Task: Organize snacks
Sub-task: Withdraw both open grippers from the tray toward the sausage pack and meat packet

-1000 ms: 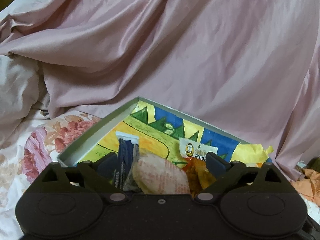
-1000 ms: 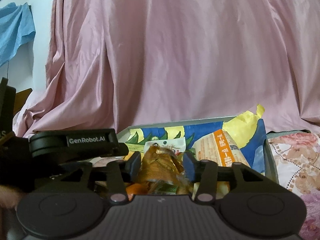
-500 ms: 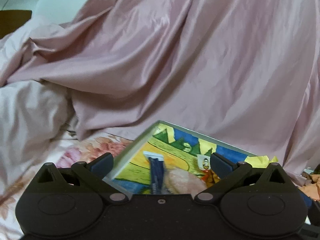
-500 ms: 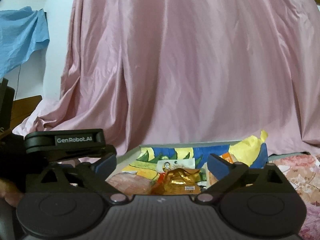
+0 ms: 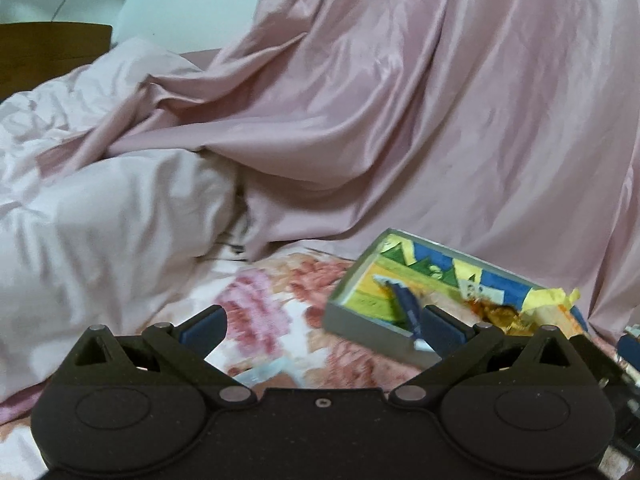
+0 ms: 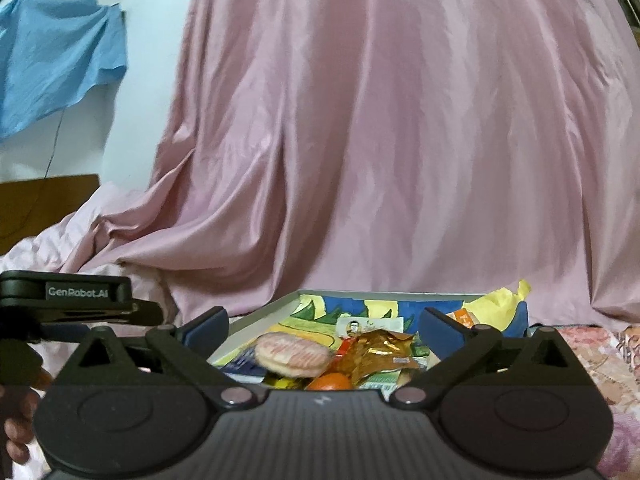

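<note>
Both grippers have their jaws spread wide and empty, left gripper (image 5: pixel 322 330) over the floral bedsheet (image 5: pixel 276 304) beside the box (image 6: pixel 256 326), right gripper (image 6: pixel 324 330) just short of it, with the round pink snack (image 6: pixel 294 353) and gold wrapper (image 6: pixel 378 350) lying inside

Our left gripper (image 5: pixel 322 326): jaws spread wide, nothing between fingers, both blue pads in view. Our right gripper (image 6: pixel 324 326): jaws likewise wide apart, nothing gripped, fingers level. In right wrist view, our left gripper's black body sits at left edge, beside right one, our left hand (image 6: pixel 16 428) wrapped low around its handle.
</note>
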Tool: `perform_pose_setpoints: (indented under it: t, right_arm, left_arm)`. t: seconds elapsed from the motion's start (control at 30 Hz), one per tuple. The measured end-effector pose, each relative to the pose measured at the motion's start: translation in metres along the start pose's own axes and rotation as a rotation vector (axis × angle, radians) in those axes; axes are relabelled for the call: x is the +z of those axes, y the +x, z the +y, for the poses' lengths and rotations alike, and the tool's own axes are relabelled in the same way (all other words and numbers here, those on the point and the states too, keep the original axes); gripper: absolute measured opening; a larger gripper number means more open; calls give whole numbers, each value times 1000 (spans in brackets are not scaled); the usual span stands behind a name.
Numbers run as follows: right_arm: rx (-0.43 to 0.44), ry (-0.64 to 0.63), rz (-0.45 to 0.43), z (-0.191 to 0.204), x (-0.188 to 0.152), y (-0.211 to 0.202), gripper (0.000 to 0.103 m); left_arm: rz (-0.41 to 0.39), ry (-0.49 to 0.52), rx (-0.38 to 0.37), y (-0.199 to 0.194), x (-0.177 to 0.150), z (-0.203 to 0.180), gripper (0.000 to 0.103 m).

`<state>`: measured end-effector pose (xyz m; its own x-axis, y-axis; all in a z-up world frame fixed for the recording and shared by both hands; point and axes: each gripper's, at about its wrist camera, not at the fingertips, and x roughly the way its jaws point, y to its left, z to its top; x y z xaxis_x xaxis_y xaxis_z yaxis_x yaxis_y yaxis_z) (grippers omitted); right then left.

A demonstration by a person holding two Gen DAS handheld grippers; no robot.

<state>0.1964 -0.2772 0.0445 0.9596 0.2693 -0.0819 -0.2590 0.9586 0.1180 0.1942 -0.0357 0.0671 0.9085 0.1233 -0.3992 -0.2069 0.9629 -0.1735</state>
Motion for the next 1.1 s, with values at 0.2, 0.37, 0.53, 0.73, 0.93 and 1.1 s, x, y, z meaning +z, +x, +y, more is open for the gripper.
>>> perform_pose_setpoints:
  t: [0.2, 0.37, 0.53, 0.73, 0.93, 1.1]
  right_arm:
    - [7, 32, 23, 21, -5, -27, 103]
    - [33, -5, 70, 42, -16, -52, 103]
    - [39, -24, 122, 56, -26, -73, 103]
    - [49, -47, 202, 67, -37, -87, 103]
    - [47, -71, 312, 75, -50, -87, 103]
    - [58, -102, 396, 81, -61, -77, 103]
  left_arm:
    - [5, 39, 11, -27, -18, 19, 102]
    - [17, 84, 15, -44, -36, 29, 102]
    - [39, 103, 25, -60, -54, 43, 102]
    - [79, 124, 41, -69, -73, 60, 102]
    - [119, 133, 49, -65, -84, 70, 102]
    - [146, 143, 49, -59, -92, 75, 102]
